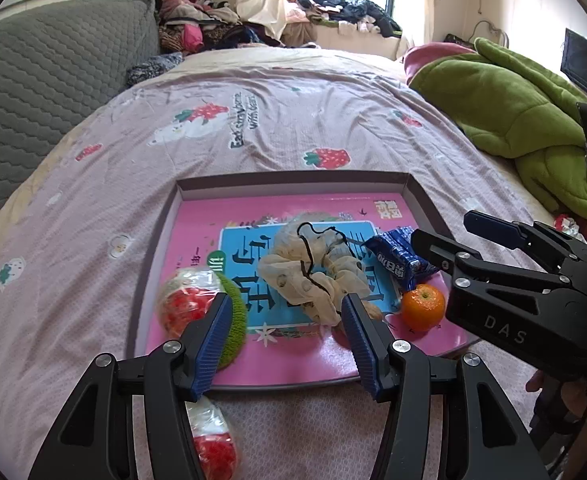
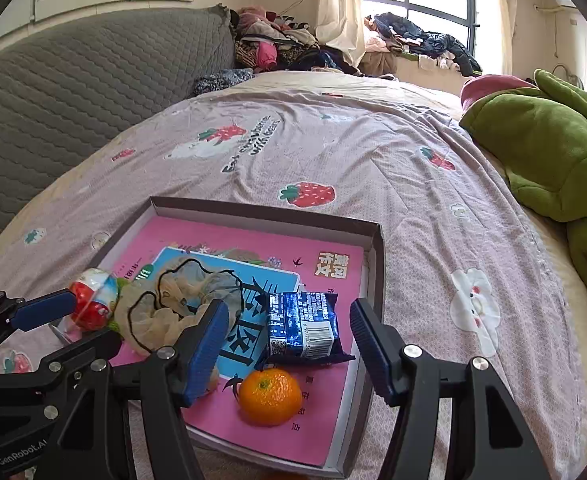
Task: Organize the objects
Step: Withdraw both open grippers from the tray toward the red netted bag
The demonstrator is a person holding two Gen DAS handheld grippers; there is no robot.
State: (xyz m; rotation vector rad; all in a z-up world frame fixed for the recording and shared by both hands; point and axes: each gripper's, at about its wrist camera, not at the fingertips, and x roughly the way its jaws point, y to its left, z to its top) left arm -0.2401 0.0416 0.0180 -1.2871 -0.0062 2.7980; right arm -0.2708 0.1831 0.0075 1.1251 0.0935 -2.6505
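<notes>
Both tools, left tool and right tool, hang with jaws apart, gripping nothing. Below, in the tray on the bed, sits the orange: probably light, firm and smooth, so pinch its widest middle gently.

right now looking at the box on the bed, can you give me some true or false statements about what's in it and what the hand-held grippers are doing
1. The orange lies inside the box. True.
2. The blue snack packet lies on the bedsheet outside the box. False: it is in the box, just beyond the orange.
3. The right hand-held gripper is clamped on the orange. False: its jaws stand open, gripping nothing.
4. The left hand-held gripper is open and empty. True.
5. A pink book lines the box. True.
</notes>
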